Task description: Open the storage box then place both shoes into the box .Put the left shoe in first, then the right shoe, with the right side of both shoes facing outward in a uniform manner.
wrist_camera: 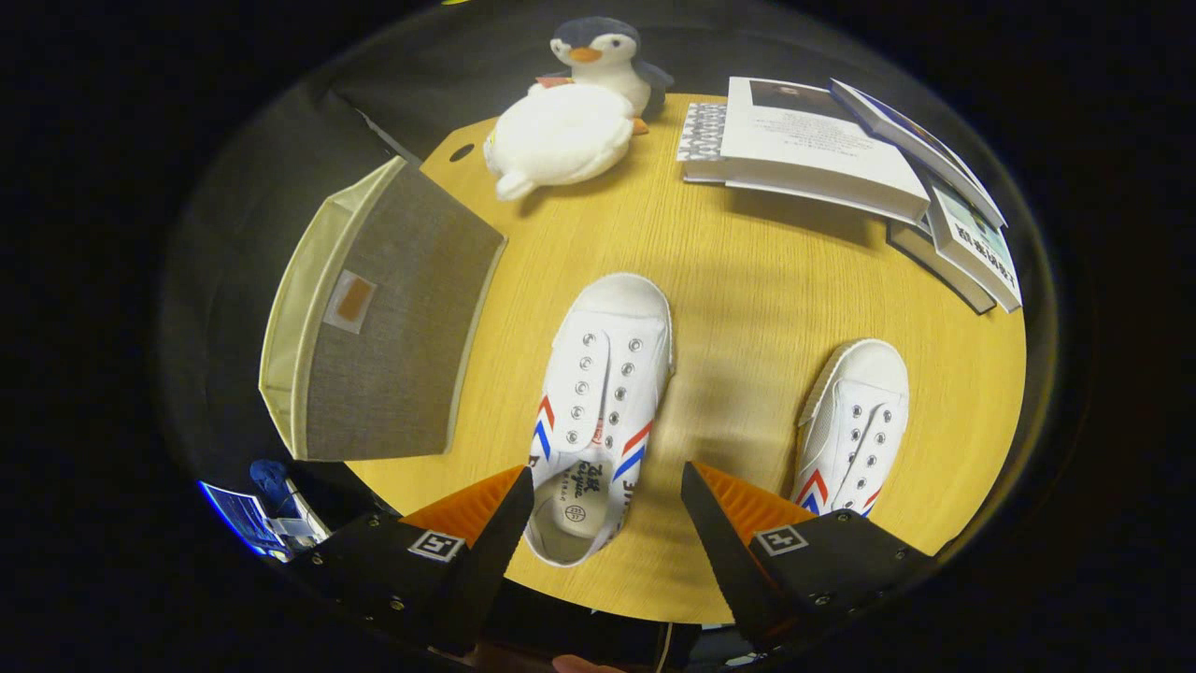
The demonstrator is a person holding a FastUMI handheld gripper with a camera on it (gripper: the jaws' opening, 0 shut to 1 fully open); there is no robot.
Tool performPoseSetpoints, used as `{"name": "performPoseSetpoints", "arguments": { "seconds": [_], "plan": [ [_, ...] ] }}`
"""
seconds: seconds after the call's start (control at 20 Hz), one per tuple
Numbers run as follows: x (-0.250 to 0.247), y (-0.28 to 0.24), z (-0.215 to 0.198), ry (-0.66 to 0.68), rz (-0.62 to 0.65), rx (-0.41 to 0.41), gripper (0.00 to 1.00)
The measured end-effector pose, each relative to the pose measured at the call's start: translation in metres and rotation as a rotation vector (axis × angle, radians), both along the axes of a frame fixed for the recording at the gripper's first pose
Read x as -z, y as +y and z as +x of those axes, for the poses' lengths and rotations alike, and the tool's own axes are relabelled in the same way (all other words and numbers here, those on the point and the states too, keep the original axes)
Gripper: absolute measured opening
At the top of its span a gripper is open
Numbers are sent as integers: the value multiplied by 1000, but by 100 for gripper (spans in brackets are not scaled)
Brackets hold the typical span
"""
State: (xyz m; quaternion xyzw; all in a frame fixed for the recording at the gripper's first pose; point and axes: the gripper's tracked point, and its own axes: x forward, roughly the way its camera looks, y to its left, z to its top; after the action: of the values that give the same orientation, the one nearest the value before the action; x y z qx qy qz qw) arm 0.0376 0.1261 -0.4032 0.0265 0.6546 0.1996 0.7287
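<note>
The gripper (607,509) hangs over the near edge of the round wooden table (747,280), fingers spread wide and holding nothing. Between them sits the heel of a white canvas shoe (603,411), laceless, with red and blue chevrons on its sides and its toe pointing away toward the middle of the table. The left finger's tip overlaps the shoe's heel opening in the picture; whether it is touching or just above, I can't tell. The right finger is clear of it, with bare tabletop in the gap.

Off past the right finger is the second shoe (855,425), same make, same stripes, toe also pointing away and its heel hidden behind that finger. The two shoes lie well apart.

To the left of the near shoe stands the storage box (397,318), grey fabric with a cream lining and a small tag on its face. It sits at the table's left edge and looks tipped or leaning, and I can't tell from here whether it is open.

At the far side, a white plush toy (559,138) lies on the table with a penguin plush (607,58) right behind it, touching. To the far right a stack of books (841,150) is piled, the top ones fanned out. Nothing lies between the fingers and the near shoe.
</note>
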Motion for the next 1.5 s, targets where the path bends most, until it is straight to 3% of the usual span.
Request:
{"name": "performPoseSetpoints", "arguments": {
  "seconds": [0.15,0.35,0.4,0.5,0.55,0.6,0.65,0.7,0.75,1.5],
  "plan": [
    [22,-10,-2,11,-90,-54,97],
    [45,-3,-2,53,-107,-67,94],
    [49,-2,-1,61,-114,-61,80],
    [49,9,-2,95,-60,-34,73],
    [51,15,-6,114,-47,-1,60],
    [47,14,-4,109,-42,-3,24],
    [45,13,-5,113,-36,18,24],
    [38,10,-1,118,-28,27,11],
    [52,11,-9,123,-20,38,4],
    [-77,18,4,86,113,24,4]
  ]
}}
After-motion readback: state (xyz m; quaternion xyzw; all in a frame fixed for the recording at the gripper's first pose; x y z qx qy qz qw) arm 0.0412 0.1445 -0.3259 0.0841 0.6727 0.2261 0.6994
